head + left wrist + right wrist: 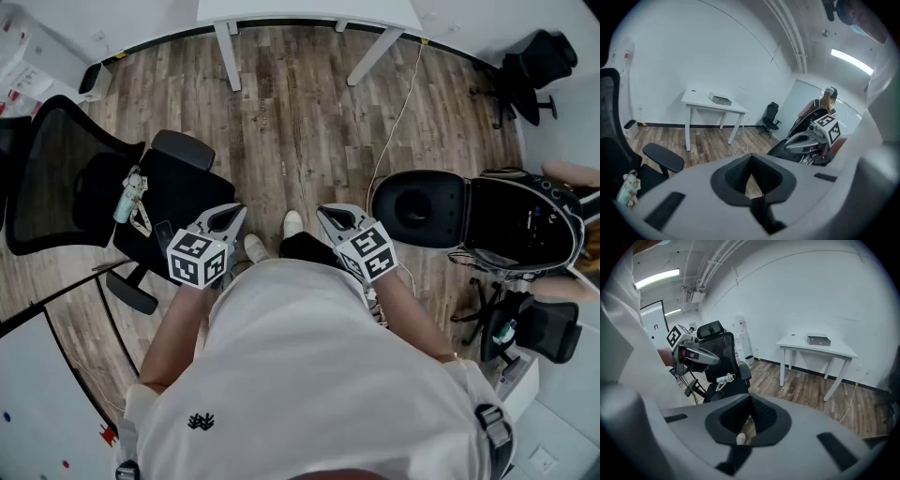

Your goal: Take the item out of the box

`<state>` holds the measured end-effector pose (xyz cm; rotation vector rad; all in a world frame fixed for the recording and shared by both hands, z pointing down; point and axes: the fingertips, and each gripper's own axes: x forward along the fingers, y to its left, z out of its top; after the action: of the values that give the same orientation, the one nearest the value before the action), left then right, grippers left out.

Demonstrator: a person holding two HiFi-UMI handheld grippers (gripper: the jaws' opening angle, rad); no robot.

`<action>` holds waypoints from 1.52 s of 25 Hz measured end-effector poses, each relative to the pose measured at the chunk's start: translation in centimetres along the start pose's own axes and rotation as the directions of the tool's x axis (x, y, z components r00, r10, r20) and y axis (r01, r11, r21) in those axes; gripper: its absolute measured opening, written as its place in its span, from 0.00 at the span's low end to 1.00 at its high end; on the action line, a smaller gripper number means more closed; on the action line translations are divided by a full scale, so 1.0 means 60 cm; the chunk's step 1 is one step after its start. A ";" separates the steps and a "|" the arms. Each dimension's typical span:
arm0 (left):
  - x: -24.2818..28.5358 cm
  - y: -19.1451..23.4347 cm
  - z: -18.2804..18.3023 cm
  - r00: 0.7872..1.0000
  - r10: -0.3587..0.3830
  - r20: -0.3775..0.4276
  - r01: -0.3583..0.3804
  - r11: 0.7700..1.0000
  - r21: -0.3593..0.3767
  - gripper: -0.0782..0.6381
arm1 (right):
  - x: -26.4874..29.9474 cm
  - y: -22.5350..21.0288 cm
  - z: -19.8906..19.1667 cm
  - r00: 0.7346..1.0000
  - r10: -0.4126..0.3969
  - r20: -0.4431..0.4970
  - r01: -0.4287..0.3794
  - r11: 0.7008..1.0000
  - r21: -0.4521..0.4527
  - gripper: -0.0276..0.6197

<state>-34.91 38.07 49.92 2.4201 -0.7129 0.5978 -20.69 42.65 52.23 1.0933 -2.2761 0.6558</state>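
1. The left tool was found clenched, its jaws together with nothing between them. It was held at the waist and pointed forward and down.
2. The right tool was likewise closed on nothing, with only floor seen past its jaws.
3. The box was noted on the white desk by the far wall, lying flat and alone on the top. It was well apart from both tools, with open wood floor between.
4. The item itself was not seen. At this range it could not be told whether the box was lidded or open.
5. Handling (judgement): the box was low, small and grey, so it and its contents were expected to be light. It would probably slide on the smooth desk if pulled from one side only.
6. Hold (judgement): one tool should pin a side wall or rim of the box. The other should take the item by a firm edge rather than a broad face. Stiffness and fragility were left undecided until the item could be seen.
7. A black chair with small oddments on its seat stood at the person's left and was judged no part of the task.
8. The task was judged not yet begun, and the desk had first to be approached.
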 end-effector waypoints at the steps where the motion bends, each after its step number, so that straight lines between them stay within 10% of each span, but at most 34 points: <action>1: 0.009 -0.007 0.014 1.000 -0.006 0.004 0.006 1.000 0.011 0.12 | 0.001 -0.010 0.004 1.000 0.002 0.002 -0.002 1.000 0.001 0.05; 26: 0.203 -0.030 0.171 1.000 0.021 -0.018 -0.019 0.996 0.082 0.13 | -0.012 -0.214 0.035 0.996 0.007 0.091 -0.010 1.000 0.029 0.06; 38: 0.368 0.014 0.281 0.994 -0.070 -0.089 0.078 0.992 0.098 0.16 | -0.005 -0.391 0.081 0.991 -0.089 0.096 0.072 0.984 0.164 0.06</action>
<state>-14.32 19.43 49.49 2.4849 -0.5672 0.7183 -2.75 26.75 52.99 1.3166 -2.2830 0.7775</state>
